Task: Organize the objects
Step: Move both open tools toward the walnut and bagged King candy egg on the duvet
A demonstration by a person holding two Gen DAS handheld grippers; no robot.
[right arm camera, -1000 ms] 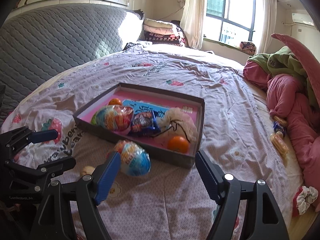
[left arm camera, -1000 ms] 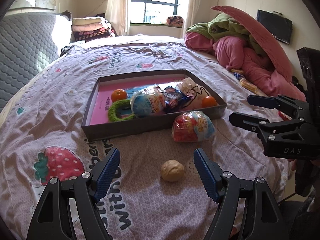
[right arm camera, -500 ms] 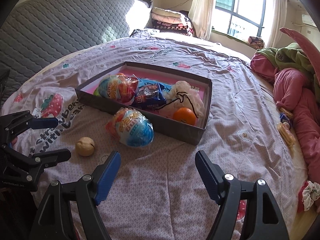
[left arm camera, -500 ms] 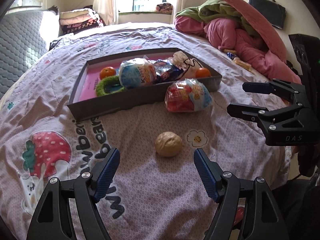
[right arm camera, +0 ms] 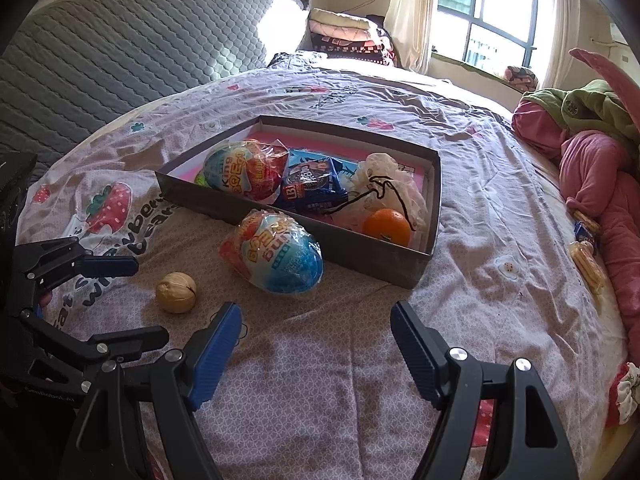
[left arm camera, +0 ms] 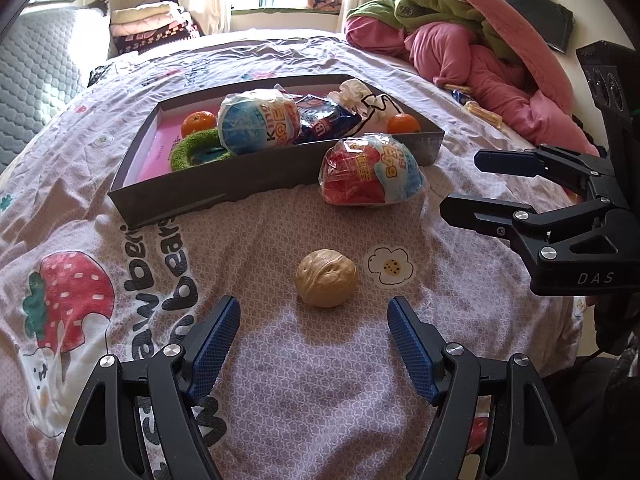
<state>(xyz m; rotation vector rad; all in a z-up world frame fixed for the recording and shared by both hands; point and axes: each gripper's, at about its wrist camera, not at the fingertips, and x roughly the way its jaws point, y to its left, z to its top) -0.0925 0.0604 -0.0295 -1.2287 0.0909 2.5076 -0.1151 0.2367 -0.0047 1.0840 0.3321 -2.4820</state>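
The left claw stands wide and empty, tilted down over the bedspread, with a walnut lying just ahead of its blue pads, untouched. The right claw is equally wide and holds nothing. Ahead of it and slightly to the left, a wrapped toy egg rests on the bed against the near wall of a grey tray. Inside the tray lie another wrapped egg, a blue snack packet, a white drawstring pouch, two tangerines and a green ring.
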